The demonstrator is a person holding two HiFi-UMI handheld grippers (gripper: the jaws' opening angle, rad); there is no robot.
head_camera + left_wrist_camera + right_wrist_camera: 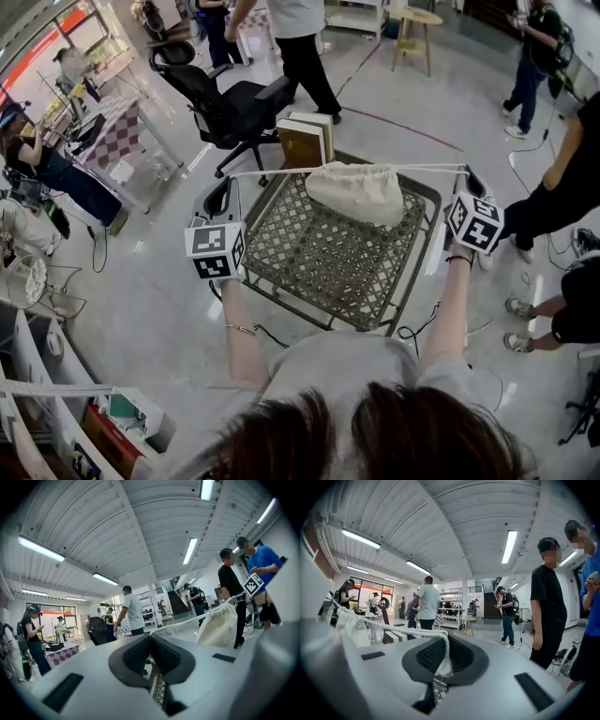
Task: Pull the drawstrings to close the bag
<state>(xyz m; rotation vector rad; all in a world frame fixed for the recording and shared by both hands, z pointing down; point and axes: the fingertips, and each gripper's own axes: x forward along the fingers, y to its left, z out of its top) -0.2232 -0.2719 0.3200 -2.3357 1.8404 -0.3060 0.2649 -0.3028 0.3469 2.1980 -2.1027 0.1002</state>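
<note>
both forearms reach forward and spread wide, one along each side of the lattice table (319, 267). the left gripper (228, 180) points level at the table's left edge. the right gripper (466, 172) sits at the right edge, tipped slightly down. the two are well apart, roughly level with each other across the table.

in the left gripper view the left gripper (150, 638) has its jaws pressed together on the white drawstring (187, 619), which runs from the jaw seam straight to the bag (220, 625). in the right gripper view the right gripper (440, 645) is likewise clamped tight on the drawstring (393, 627), the cord dropping down between the dark pads.

the drawstring (281, 172) stretches taut in one nearly straight line from gripper to gripper. the cream cloth bag (361, 192) hangs from that line over the far half of the table, just in front of some upright books (305, 141). its mouth is puckered into tight gathers along the cord, and its body bulges soft and rounded below.
</note>
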